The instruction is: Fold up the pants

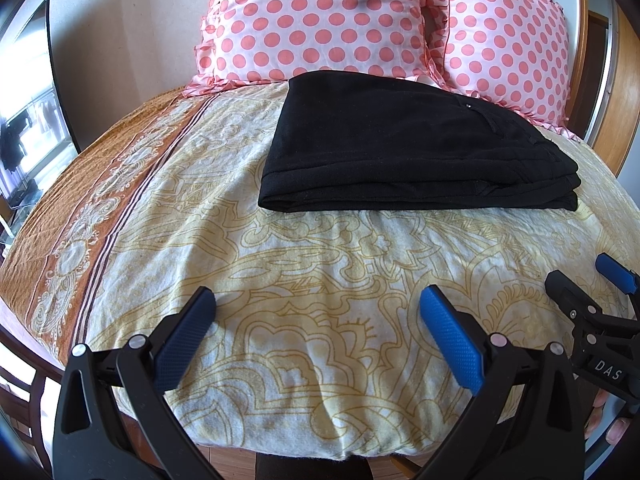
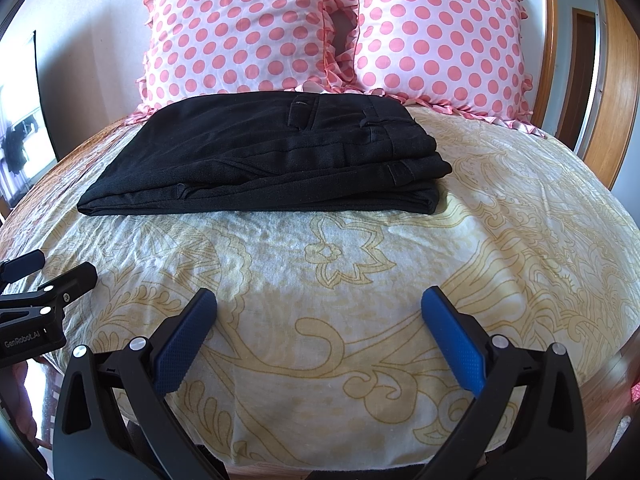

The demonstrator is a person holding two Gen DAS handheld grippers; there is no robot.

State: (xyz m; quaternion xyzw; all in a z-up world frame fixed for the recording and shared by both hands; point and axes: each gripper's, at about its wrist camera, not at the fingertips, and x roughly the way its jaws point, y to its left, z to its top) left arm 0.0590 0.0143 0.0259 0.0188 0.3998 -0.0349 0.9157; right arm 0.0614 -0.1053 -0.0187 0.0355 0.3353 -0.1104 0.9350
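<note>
Black pants (image 1: pixel 404 148) lie folded into a flat stack on the bed, just in front of the pillows; the right wrist view shows the same pants (image 2: pixel 276 164) with the waistband on top. My left gripper (image 1: pixel 318 300) hovers open over the sheet, well short of the stack, with nothing between its blue pads. My right gripper (image 2: pixel 320 300) is open too and empty, at a similar distance from the pants. Each gripper shows in the other's view: the right gripper (image 1: pixel 580 276) at the right edge, the left gripper (image 2: pixel 60 266) at the left edge.
The bed sheet (image 1: pixel 320 264) is cream with a yellow floral print and an orange patterned border (image 1: pixel 92 216) on the left. Two pink polka-dot pillows (image 2: pixel 240 28) (image 2: pixel 440 36) stand behind the pants. A wooden headboard (image 2: pixel 616 92) is at the right, a wall at the left.
</note>
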